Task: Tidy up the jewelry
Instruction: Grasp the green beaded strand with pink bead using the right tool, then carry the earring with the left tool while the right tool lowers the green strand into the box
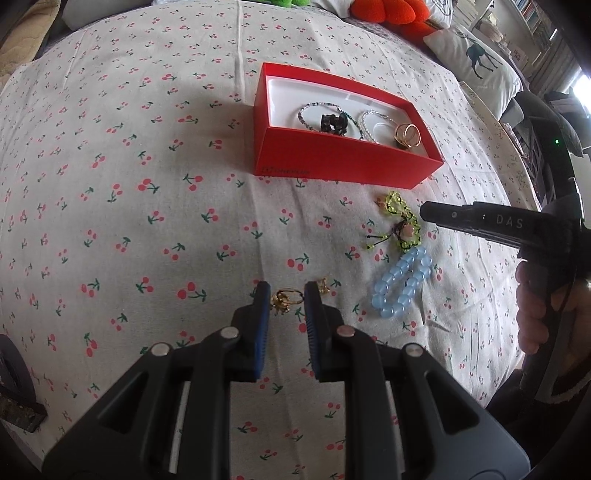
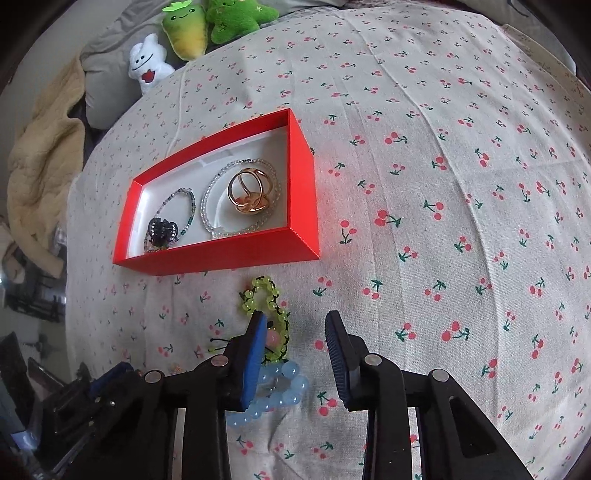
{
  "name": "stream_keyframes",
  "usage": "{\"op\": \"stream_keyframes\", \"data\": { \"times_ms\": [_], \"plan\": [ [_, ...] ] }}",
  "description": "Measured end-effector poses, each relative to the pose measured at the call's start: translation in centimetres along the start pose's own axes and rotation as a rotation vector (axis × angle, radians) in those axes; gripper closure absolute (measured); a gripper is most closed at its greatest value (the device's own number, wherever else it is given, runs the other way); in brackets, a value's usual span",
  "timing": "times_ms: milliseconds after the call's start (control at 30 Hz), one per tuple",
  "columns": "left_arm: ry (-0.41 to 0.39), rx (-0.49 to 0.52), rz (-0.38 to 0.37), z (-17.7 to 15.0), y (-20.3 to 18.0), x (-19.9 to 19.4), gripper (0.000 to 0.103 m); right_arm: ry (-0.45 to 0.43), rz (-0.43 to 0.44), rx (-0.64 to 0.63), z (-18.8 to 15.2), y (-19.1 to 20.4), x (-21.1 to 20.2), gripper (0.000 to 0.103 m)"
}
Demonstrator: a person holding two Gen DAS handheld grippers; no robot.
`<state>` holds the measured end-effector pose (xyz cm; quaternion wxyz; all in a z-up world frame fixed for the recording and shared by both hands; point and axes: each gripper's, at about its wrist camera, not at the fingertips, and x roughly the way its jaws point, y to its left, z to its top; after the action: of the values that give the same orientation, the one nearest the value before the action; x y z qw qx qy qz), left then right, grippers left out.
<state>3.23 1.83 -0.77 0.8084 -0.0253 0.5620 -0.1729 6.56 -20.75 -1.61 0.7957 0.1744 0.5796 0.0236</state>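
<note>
Behind right tool (image 2: 295,325), half-hidden blue bracelet (image 2: 284,391)

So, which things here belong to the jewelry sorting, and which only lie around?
Belong to the job:
red box
gold ring between the open left gripper fingers
green bead bracelet
blue bead bracelet
right gripper, open

Just lying about:
plush toys
beige blanket
deer pillow
</note>
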Motion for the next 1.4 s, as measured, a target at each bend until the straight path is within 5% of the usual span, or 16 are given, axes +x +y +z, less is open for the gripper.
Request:
{"op": "stream_keyframes", "data": {
  "times_ms": [467, 900, 1400],
  "plan": [
    [0.012, 0.002, 0.011, 0.3, 0.1, 0.5, 0.083, 0.031, -0.065, -0.073, 0.5, 1.3, 2.9, 0.096],
    [-0.005, 0.001, 0.009, 0.1, -0.1, -0.1, 0.083, -0.018, 0.014, -0.131, -0.5, 2.1, -1.4, 0.097],
    [-0.080, -0.006, -0.020, 1.3, -0.6, -2.3, 0.082, -0.211, 0.077, -0.198, -1.0, 3.0, -9.4, 0.097]
  ]
}}
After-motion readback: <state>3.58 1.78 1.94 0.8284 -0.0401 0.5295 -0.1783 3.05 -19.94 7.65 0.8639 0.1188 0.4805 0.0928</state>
